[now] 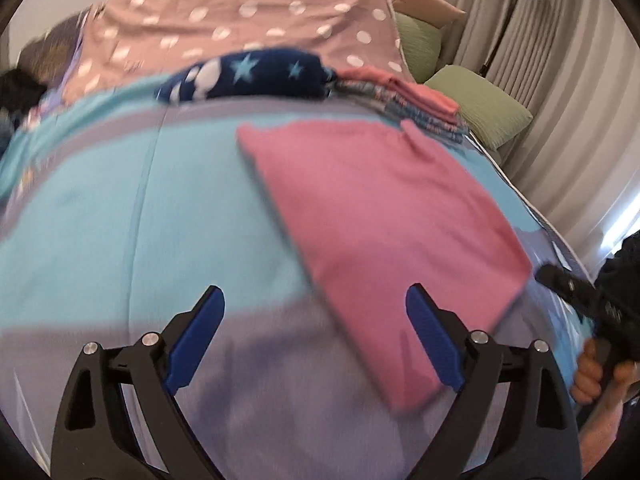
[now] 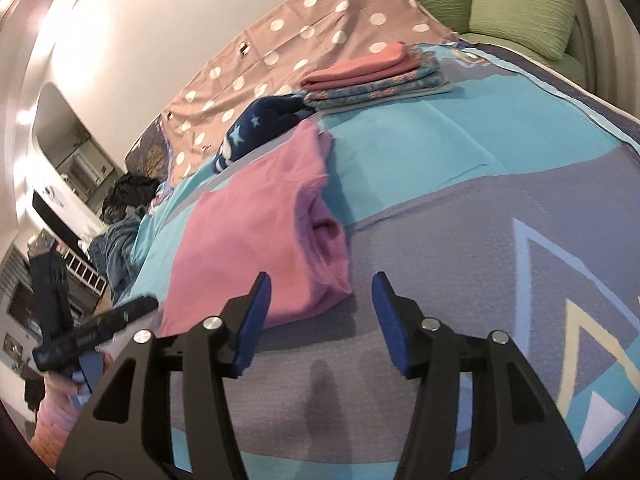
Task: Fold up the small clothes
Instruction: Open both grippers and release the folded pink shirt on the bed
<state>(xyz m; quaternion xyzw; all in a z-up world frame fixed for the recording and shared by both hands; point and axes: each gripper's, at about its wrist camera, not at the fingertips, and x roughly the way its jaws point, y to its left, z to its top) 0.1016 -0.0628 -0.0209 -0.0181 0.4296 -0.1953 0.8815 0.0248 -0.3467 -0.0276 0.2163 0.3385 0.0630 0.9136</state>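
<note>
A folded pink garment lies flat on the blue and grey bedspread. My left gripper is open wide above the spread. The garment's near edge runs below its right finger, and nothing is pinched. My right gripper also stands open just short of the garment's near corner, with its pads bare. Each gripper shows at the edge of the other's view: the right gripper in a hand, and the left gripper, which is blurred.
A stack of folded clothes sits at the far side, with a navy star-print garment beside it. Behind are a pink polka-dot sheet and green pillows. A dark clothes pile lies far left.
</note>
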